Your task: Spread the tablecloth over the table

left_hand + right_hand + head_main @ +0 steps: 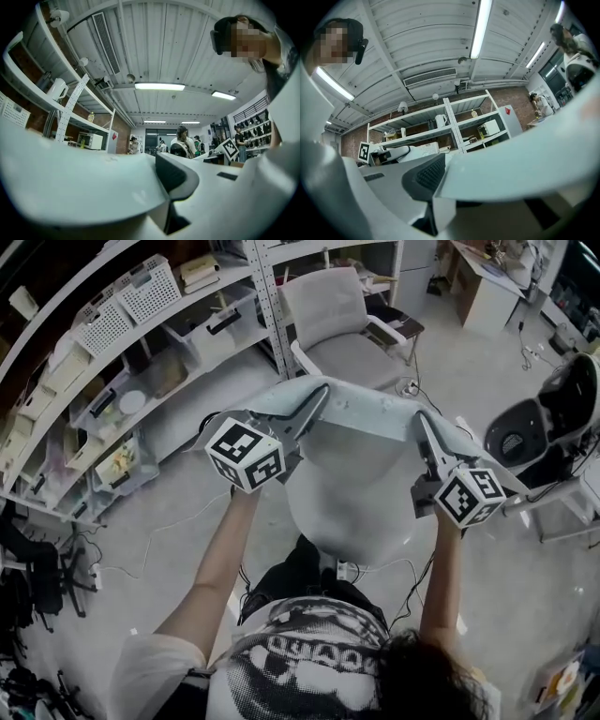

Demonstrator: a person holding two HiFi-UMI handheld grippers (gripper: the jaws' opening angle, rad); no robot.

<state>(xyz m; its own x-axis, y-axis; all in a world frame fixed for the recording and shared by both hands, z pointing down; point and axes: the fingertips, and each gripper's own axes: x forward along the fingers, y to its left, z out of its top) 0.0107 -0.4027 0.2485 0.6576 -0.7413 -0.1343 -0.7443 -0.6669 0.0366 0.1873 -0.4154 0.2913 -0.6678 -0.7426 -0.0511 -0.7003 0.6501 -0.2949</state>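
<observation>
While my left gripper (319, 399) and right gripper (424, 424) each clamp the tablecloth (352, 488), it hangs between them; beyond it: grey chair (330, 315), shelving (270, 306) with bins (220, 326) at left.

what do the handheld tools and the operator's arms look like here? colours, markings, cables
Left tool and right tool: grey tapered jaws with dark ridged pads. Each carries a white cube bearing black square markers. No cable shows on either. The person wears a white short-sleeved T-shirt with a black print; the forearms are bare.
</observation>
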